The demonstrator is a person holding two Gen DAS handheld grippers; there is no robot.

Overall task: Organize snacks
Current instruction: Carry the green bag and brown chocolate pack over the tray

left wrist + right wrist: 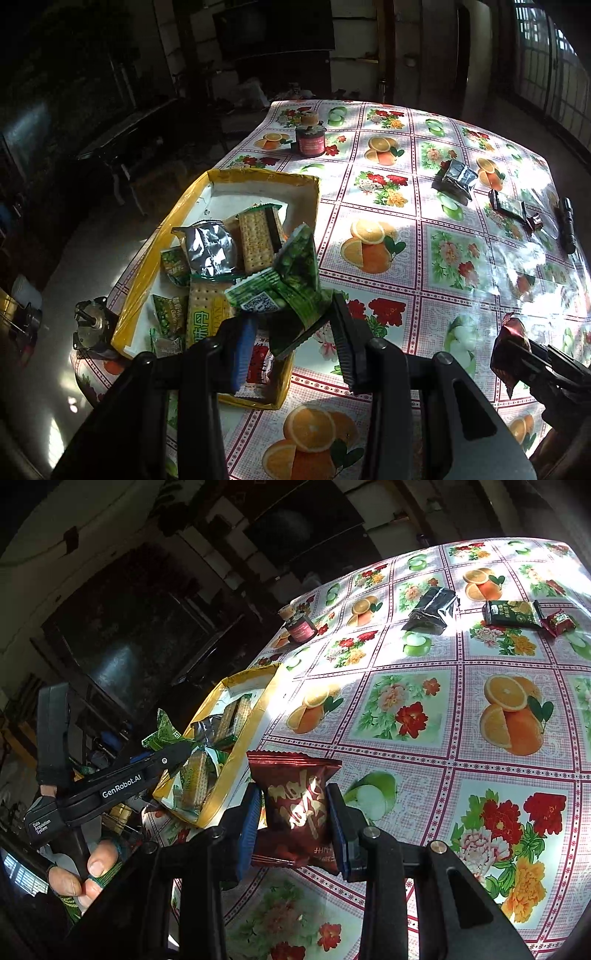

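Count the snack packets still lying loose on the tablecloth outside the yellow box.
3: a silver-black pouch, a dark green packet beside it, and a small red candy touching that. More may lie beyond view.
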